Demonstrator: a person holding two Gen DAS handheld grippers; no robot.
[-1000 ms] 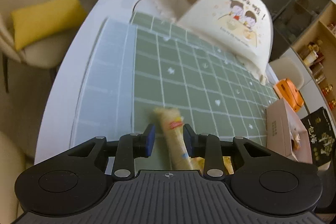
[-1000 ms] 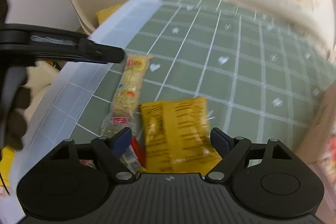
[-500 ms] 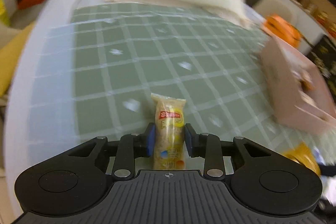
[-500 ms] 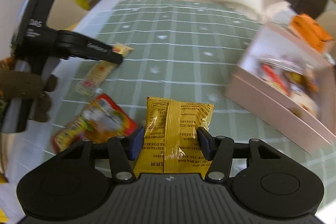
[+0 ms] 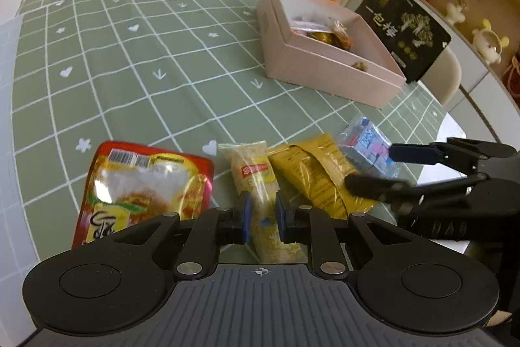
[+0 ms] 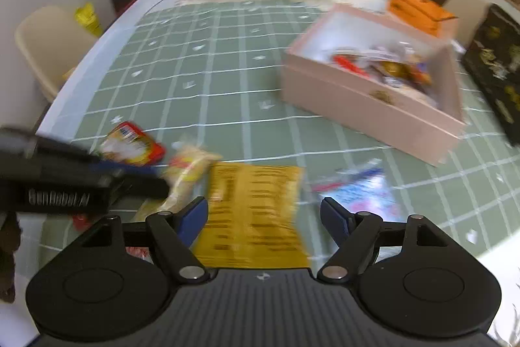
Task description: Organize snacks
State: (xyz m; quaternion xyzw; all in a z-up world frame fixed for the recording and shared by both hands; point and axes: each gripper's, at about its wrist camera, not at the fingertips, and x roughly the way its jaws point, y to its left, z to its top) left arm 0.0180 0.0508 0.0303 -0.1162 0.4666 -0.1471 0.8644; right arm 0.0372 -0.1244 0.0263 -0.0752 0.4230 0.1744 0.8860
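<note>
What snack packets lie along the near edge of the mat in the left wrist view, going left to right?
Red packet → pale slim packet, pinched in the left gripper → yellow packet → blue and white packet, with the right gripper reaching in over the last two.

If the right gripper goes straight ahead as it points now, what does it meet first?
Probably the yellow packet, lying between the open jaws of the right gripper. Past it comes bare green tablecloth; depth is uncertain.

Green cloth (image 5: 130,60) with white grid, hearts; pink box (image 5: 325,70) upper right; red packet (image 5: 139,184), yellow packet (image 5: 318,171), pale stick (image 5: 260,184) along the bottom
</note>
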